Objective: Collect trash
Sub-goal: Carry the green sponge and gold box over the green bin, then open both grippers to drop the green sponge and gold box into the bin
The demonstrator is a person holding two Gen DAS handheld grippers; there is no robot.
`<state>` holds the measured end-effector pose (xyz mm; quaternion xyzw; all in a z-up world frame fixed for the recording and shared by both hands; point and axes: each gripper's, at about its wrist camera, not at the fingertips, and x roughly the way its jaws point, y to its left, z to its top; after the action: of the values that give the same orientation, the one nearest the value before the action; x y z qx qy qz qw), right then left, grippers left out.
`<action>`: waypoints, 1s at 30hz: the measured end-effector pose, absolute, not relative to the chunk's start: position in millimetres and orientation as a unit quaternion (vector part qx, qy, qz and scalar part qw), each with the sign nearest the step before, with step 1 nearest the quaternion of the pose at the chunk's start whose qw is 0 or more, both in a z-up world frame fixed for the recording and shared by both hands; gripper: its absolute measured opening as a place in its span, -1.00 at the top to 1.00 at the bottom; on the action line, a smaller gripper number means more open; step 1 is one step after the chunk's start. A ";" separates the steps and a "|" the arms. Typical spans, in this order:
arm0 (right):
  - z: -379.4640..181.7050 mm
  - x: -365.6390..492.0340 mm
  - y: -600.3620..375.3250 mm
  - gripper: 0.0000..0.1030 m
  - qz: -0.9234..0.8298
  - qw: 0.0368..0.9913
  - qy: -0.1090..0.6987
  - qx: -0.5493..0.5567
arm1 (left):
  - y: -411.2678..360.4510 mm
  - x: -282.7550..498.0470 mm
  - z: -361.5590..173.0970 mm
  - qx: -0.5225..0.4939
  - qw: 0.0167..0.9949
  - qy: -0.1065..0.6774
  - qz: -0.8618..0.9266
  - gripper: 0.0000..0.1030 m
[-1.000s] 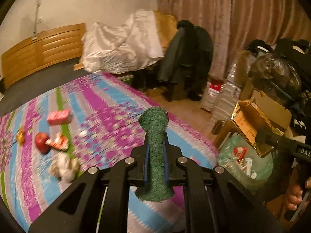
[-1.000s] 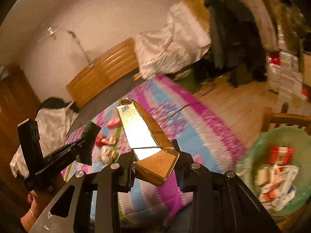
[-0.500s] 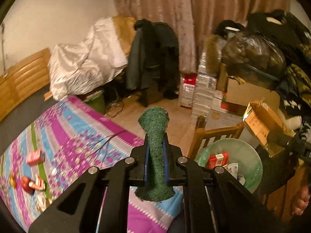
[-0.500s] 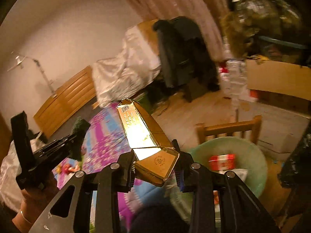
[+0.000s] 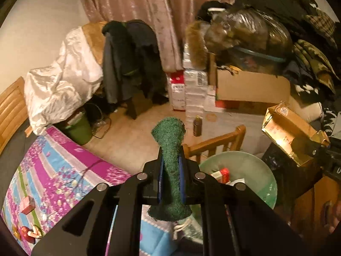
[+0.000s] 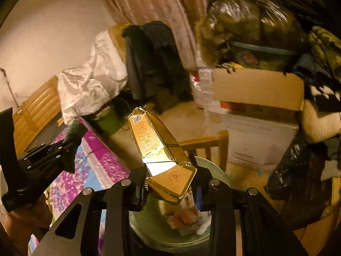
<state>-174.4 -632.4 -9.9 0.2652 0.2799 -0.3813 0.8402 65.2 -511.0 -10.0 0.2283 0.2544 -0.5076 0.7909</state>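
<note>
My left gripper [image 5: 170,183] is shut on a green fuzzy bone-shaped piece [image 5: 169,162] and hangs beside the green trash bin [image 5: 253,170]. My right gripper [image 6: 170,181] is shut on a long gold carton [image 6: 157,147], held right over the bin [image 6: 157,226], which holds red and white packets. The gold carton also shows in the left wrist view [image 5: 292,136], to the right of the bin. The left gripper shows at the left of the right wrist view [image 6: 64,147].
A patterned pink and blue bed cover [image 5: 59,181] lies at left with a red box [image 5: 27,204] and more litter [image 5: 29,232]. A wooden chair [image 5: 215,145] stands behind the bin. Cardboard boxes [image 5: 251,87], bags and hanging coats [image 5: 130,61] crowd the back.
Both grippers have swung right from the bed toward the bin. The right gripper with the gold carton now sits over the bin. Both grips are unchanged.
</note>
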 end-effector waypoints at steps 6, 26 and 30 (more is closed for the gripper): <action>-32.1 -183.4 -642.0 0.33 -0.401 0.823 0.300 0.269 | -531.0 50.7 -28.0 0.240 0.771 0.270 -0.524 0.80; -68.8 -178.3 -642.7 0.33 -0.399 0.805 0.335 0.283 | -551.6 36.4 -56.1 0.277 0.751 0.281 -0.529 0.80; -70.8 -176.8 -642.6 0.33 -0.398 0.805 0.336 0.284 | -552.0 36.5 -56.1 0.278 0.751 0.281 -0.528 0.80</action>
<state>-176.8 -642.6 -70.8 0.2835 0.3363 -0.3978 0.8052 36.5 -552.0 -56.1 0.2780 0.2809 -0.5284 0.7514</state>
